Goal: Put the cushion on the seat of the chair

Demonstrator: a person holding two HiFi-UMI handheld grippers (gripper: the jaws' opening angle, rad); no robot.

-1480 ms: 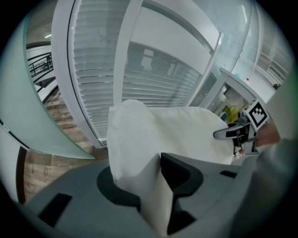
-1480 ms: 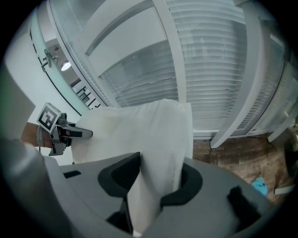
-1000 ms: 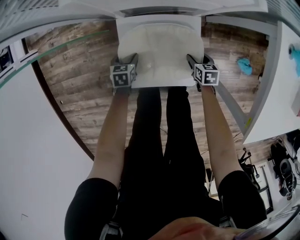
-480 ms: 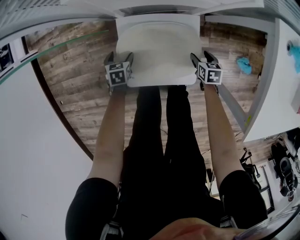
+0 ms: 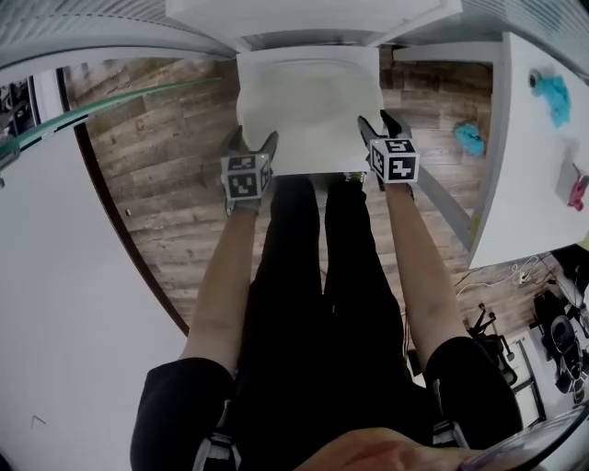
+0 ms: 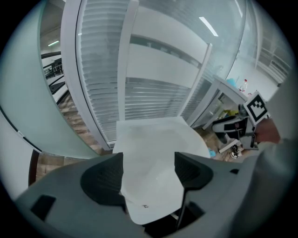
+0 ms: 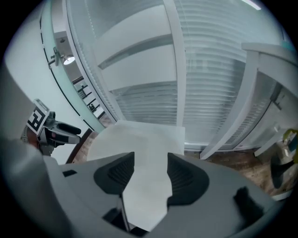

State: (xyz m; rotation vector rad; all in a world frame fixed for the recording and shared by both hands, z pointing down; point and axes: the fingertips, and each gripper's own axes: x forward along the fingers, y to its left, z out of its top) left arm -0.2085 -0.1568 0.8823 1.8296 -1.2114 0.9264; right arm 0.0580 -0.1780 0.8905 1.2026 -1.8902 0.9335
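Observation:
A cream cushion (image 5: 308, 103) lies flat on the seat of the white chair (image 5: 313, 17), straight in front of my legs. My left gripper (image 5: 252, 140) hangs open above the cushion's front left corner and touches nothing. My right gripper (image 5: 377, 124) hovers over the front right corner, its jaws closing with nothing between them. In the left gripper view the cushion (image 6: 153, 153) shows well below the spread jaws of the left gripper (image 6: 149, 169). The right gripper view shows the cushion (image 7: 139, 142) likewise, under the right gripper (image 7: 151, 169).
A white desk (image 5: 538, 156) stands at the right with small blue items on it. A turquoise cloth (image 5: 469, 138) lies on the wooden floor (image 5: 156, 175). White slatted blinds (image 6: 149, 97) rise behind the chair. A curved glass partition (image 5: 110, 101) runs along the left.
Both grippers let go of the cushion's front corners, spread their jaws, and rose off it. The cushion stays flat on the seat.

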